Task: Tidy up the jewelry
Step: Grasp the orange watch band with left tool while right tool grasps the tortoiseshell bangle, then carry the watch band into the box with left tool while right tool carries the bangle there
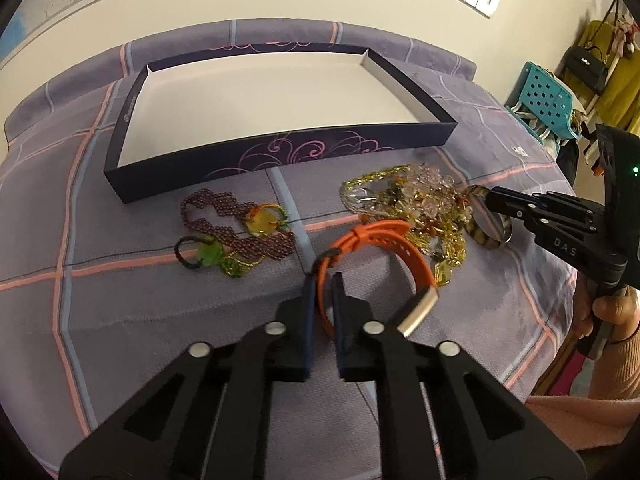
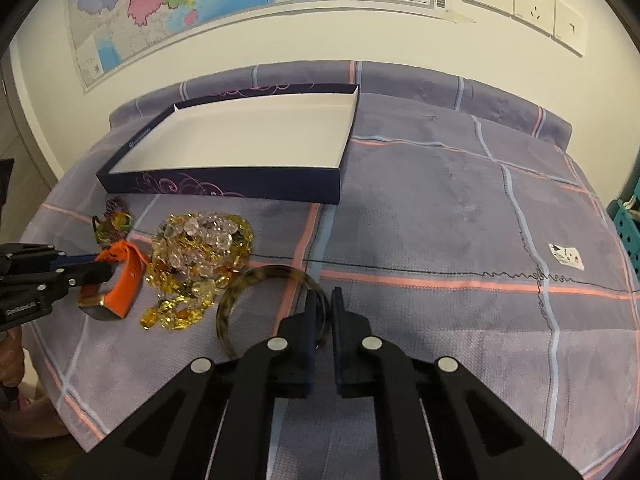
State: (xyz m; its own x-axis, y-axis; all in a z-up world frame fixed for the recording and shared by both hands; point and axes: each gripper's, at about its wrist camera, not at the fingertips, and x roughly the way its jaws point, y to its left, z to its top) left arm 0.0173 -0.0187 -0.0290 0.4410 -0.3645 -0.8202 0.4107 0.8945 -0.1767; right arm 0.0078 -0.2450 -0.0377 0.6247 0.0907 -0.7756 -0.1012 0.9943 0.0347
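Nothing lies in the box (image 1: 256,96) at twelve o'clock yet; left gripper (image 1: 323,280) pinches the orange strap (image 1: 376,240), right gripper (image 2: 323,298) the tortoiseshell bangle (image 2: 256,280).

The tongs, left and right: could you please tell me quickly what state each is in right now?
Left tongs: closed on the orange watch strap.
Right tongs: closed on the tortoiseshell bangle.
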